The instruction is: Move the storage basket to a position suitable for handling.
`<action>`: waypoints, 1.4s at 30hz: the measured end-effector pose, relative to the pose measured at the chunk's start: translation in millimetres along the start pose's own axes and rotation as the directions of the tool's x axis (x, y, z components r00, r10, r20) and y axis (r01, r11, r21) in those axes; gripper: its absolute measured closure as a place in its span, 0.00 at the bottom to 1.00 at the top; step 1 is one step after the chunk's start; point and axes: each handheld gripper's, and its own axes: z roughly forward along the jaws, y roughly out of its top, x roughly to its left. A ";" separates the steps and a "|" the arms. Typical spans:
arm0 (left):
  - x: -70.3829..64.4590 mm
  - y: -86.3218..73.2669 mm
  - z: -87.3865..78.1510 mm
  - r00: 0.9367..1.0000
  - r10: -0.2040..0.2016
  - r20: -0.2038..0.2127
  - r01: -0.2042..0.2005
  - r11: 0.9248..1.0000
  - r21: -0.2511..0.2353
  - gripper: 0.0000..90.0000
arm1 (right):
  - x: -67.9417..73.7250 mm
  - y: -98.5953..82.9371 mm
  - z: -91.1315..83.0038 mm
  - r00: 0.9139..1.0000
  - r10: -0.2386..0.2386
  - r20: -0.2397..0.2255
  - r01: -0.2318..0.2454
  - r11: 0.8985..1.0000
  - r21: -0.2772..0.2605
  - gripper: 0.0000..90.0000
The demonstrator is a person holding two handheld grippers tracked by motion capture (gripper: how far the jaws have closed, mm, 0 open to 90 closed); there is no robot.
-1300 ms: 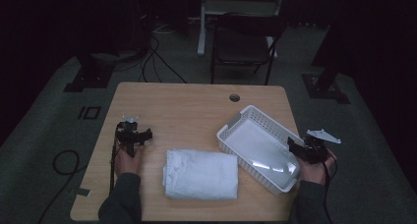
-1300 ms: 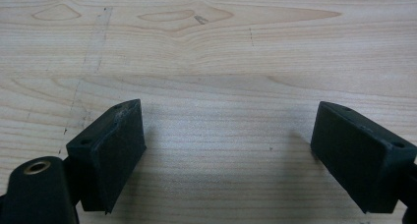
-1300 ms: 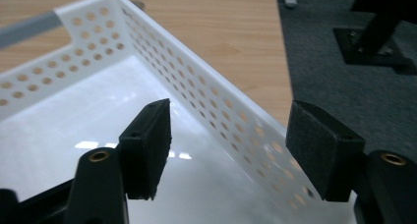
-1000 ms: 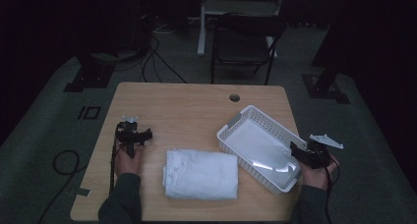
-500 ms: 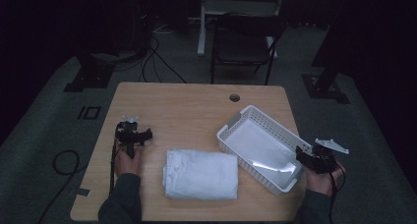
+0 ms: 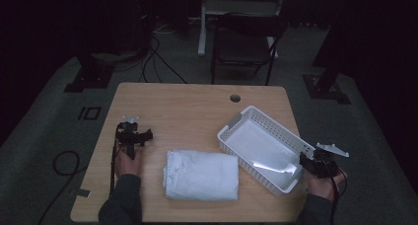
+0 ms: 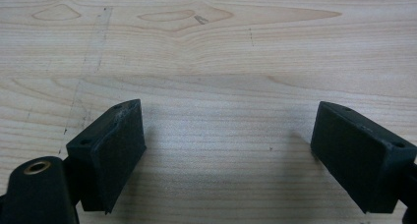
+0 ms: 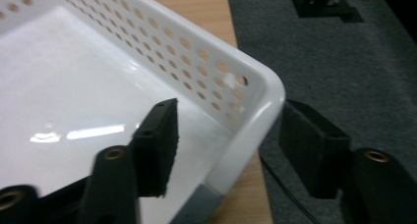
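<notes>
Basket | light, stiff, slick plastic | my right claw gapes astride its corner rim | grip there | left claw released

1. A folded white towel lies low in the middle of the high view, on the wooden table.
2. A round hole sits in the tabletop, right of centre near its far edge.
3. A dark chair stands at the upper centre.
4. Black cables trail over the grey carpet at the upper left.
</notes>
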 end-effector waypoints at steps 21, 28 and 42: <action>0.0 0.0 0.0 1.000 0.000 0.000 0.000 1.000 0.000 0.14 | -2.3 6.7 21.2 0.996 0.084 0.013 -0.084 0.996 0.010 0.71; 0.0 0.0 0.0 1.000 0.000 0.000 0.000 1.000 0.000 0.14 | -0.6 12.2 27.5 0.994 0.108 0.000 -0.108 0.994 0.004 0.73; 0.0 0.1 -0.1 1.000 0.000 0.000 0.000 1.000 0.001 0.14 | 12.7 24.6 38.7 0.993 0.117 -0.016 -0.117 0.993 0.004 0.75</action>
